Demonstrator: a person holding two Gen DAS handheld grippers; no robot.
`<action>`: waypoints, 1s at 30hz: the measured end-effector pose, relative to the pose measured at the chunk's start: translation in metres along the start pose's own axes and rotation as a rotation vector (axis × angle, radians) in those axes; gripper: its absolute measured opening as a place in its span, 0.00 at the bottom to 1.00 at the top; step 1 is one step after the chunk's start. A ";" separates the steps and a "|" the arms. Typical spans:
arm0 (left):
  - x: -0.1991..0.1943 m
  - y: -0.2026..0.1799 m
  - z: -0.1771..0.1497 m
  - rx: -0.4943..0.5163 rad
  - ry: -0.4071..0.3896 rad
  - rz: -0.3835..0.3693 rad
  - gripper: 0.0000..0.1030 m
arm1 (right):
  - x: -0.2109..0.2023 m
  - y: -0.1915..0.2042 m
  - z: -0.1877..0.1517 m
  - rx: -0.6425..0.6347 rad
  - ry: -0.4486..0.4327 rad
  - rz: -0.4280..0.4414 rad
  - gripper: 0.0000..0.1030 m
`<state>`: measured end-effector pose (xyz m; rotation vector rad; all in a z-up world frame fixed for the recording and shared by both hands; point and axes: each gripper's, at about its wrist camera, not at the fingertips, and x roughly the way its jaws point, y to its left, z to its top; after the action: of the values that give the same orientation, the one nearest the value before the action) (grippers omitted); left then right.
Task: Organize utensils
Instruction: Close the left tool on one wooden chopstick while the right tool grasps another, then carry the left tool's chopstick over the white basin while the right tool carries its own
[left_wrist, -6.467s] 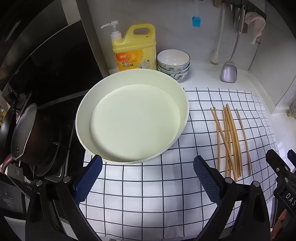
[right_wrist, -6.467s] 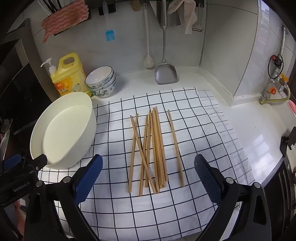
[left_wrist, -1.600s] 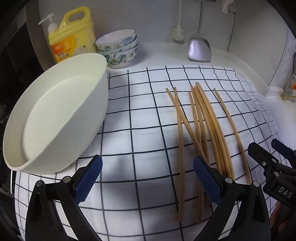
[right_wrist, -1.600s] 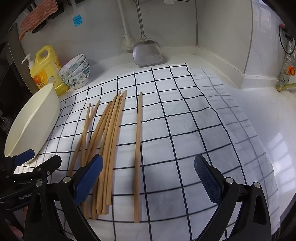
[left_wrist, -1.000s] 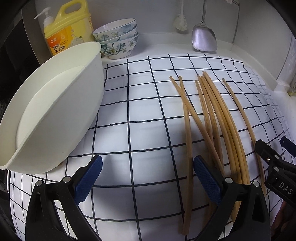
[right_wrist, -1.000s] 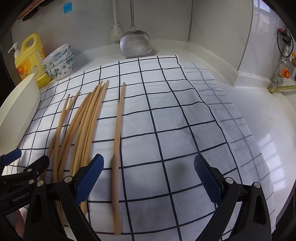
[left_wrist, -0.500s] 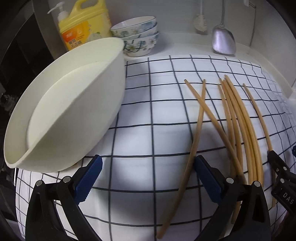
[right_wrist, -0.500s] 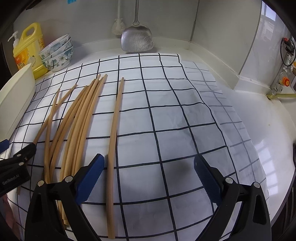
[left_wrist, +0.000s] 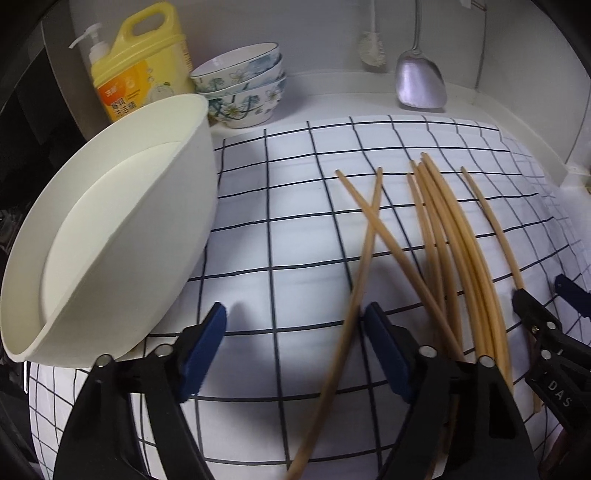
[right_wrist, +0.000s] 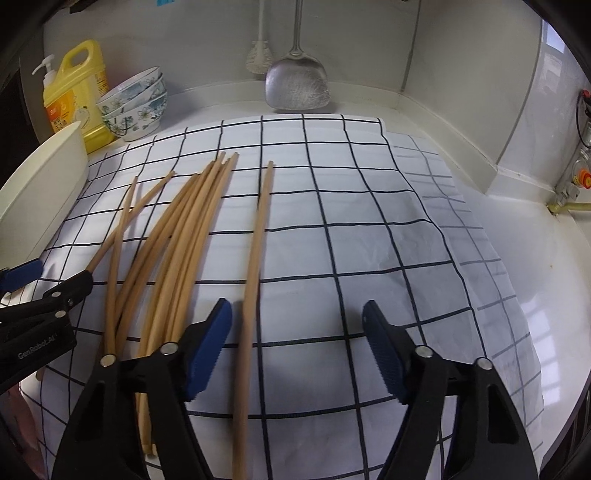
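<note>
Progress: none gathered, all chopsticks (left_wrist: 436, 236) loose on table cloth (left_wrist: 295, 206) | left view: left hand-held gripper (left_wrist: 295, 332) released, leftmost chopstick (left_wrist: 364, 254) between its fingers, basin (left_wrist: 110, 229) ahead-left; lower and closer than half a second ago | right view: right hand-held gripper (right_wrist: 297, 332) released, straddling lone chopstick (right_wrist: 255, 258); bundle now left of it.

The chopsticks (right_wrist: 184, 236) are pale tan, plain wood. They lie on a white cloth (right_wrist: 354, 206) crossed by thin dark lines in a square grid. The basin (left_wrist: 122, 229) is cream all over. The jug (left_wrist: 142, 61) is bright yellow with an orange label and a white pump. The bowls (left_wrist: 245, 92) are white with blue rims and blue-green flowers. The spatula (right_wrist: 297, 88) is dull silver. Both grippers are black with blue pads (right_wrist: 208, 347). The bench (right_wrist: 546, 258) is glossy white.
</note>
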<state>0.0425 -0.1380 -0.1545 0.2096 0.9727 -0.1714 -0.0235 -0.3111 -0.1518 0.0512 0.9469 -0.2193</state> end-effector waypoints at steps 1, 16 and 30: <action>0.000 -0.001 0.001 0.002 0.000 -0.011 0.61 | 0.000 0.001 0.000 -0.004 -0.001 0.009 0.58; -0.005 -0.025 -0.001 0.054 0.011 -0.126 0.07 | -0.004 0.018 0.000 -0.103 -0.006 0.107 0.07; -0.023 -0.008 0.015 0.011 -0.012 -0.131 0.07 | -0.015 0.005 0.007 -0.027 -0.012 0.140 0.06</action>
<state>0.0396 -0.1484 -0.1276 0.1547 0.9742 -0.2982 -0.0253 -0.3050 -0.1361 0.0911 0.9305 -0.0777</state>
